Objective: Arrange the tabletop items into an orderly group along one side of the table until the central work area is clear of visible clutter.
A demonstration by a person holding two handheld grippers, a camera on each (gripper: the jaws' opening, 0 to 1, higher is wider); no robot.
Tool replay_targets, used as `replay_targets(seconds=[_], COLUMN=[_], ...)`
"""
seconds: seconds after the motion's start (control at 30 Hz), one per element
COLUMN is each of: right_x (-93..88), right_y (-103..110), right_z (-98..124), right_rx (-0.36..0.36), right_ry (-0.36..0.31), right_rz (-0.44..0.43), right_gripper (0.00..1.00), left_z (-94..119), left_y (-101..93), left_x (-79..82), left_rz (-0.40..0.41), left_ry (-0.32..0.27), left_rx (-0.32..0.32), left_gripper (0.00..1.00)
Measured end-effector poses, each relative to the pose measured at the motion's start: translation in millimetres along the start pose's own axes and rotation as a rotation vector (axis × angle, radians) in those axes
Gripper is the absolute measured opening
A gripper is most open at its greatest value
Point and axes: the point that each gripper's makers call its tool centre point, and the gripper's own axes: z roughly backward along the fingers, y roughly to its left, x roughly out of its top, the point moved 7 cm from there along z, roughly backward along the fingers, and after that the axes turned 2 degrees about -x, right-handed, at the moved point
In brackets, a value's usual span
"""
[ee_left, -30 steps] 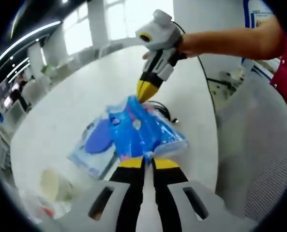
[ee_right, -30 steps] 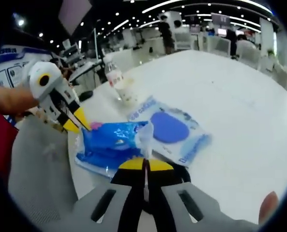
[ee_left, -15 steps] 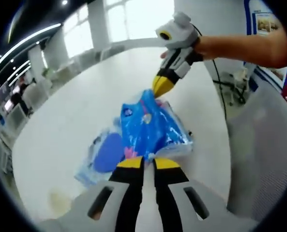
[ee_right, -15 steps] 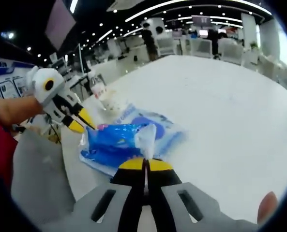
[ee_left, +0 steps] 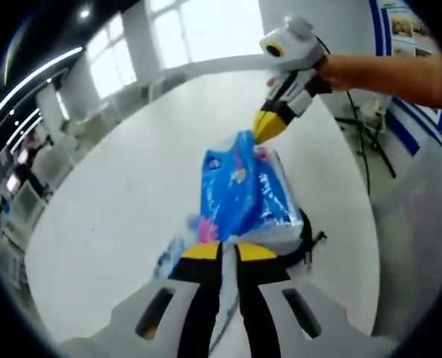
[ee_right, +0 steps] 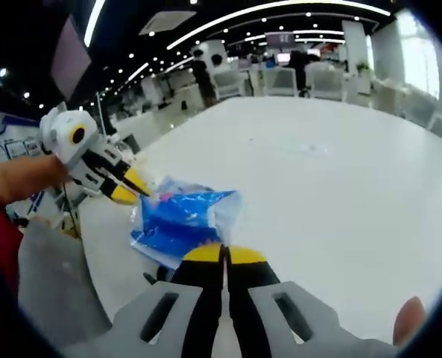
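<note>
While both tongs pinch the same blue tissue pack (ee_left: 243, 192), it hangs stretched between them above the white bench (ee_left: 116, 194). In the left gripper view, the left tongs (ee_left: 229, 250) rise from the bottom with their yellow tips drawn together on the pack's near plastic edge, and the right tongs (ee_left: 267, 127) reach in from the upper right, held by a hand (ee_left: 340, 68), with their yellow tips closed on the pack's far end. Below the pack, a black cable (ee_left: 308, 240) lies on the bench near its edge.

In the right gripper view, the right tongs (ee_right: 222, 253) clamp a crumpled corner of the blue tissue pack (ee_right: 180, 216), while the left tongs (ee_right: 133, 188) come in from the left and grip its opposite end. The bench (ee_right: 317, 194) spreads wide and white behind.
</note>
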Motion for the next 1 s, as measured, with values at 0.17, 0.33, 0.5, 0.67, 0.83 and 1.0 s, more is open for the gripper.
replay_targets(seconds=[0.17, 0.33, 0.5, 0.67, 0.83, 1.0], right_x=[-2.9, -7.5, -12.1, -16.5, -21.3, -31.6], right_y=[-16, -33, -45, -56, -67, -76], right_z=[7, 12, 16, 19, 16, 10], right_rx=[-0.034, -0.083, -0.115, -0.142, -0.165, -0.182], right_ry=[-0.026, -0.043, -0.046, -0.054, -0.055, -0.042], right_rz=[-0.032, -0.063, -0.076, -0.087, -0.105, -0.116], right_gripper=[0.01, 0.01, 0.01, 0.01, 0.01, 0.01], left_z=[-19, -41, -57, -71, -87, -103], left_y=[6.4, 12.6, 16.4, 20.0, 21.5, 22.0], left_x=[13.6, 25.5, 31.0, 35.5, 37.2, 35.4], left_rz=[-0.01, -0.019, -0.016, -0.019, -0.034, -0.068], left_ry=[-0.001, -0.003, 0.0, 0.012, 0.035, 0.076], left_rx=[0.016, 0.031, 0.03, 0.023, 0.016, 0.007], left_gripper=[0.04, 0.04, 0.04, 0.04, 0.04, 0.04])
